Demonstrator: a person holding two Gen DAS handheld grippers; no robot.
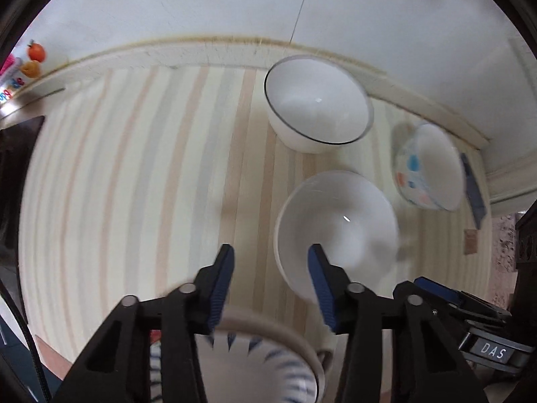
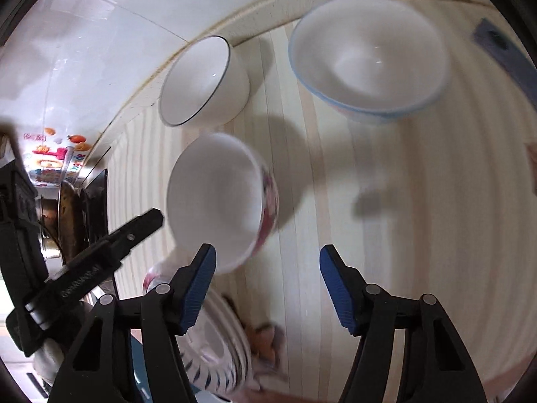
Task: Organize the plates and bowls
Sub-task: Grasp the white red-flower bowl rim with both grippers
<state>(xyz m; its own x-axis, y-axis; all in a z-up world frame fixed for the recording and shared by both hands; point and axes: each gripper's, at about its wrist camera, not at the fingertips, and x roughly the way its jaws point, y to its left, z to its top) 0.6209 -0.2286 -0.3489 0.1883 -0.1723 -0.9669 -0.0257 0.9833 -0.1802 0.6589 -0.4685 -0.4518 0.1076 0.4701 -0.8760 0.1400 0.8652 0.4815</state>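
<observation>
left gripper jaws apart, empty, over the striped mat. right gripper jaws apart, empty too. three bowls upright on mat: black-rimmed bowl by the back edge, floral bowl nearest, blue-rimmed bowl to the right. blue-striped bowl under left gripper.

A: Glossy white glaze on the dark-rimmed bowl, a highlight on its smooth inside!

B: Same shine on the plain bowl. Beneath them the striped mat reads matt, like cloth or soft vinyl.

A: Gripper fingers are matt black plastic, blue ribbed pads, small bright metal pins.

B: And the wall, smooth with a soft sheen
</observation>
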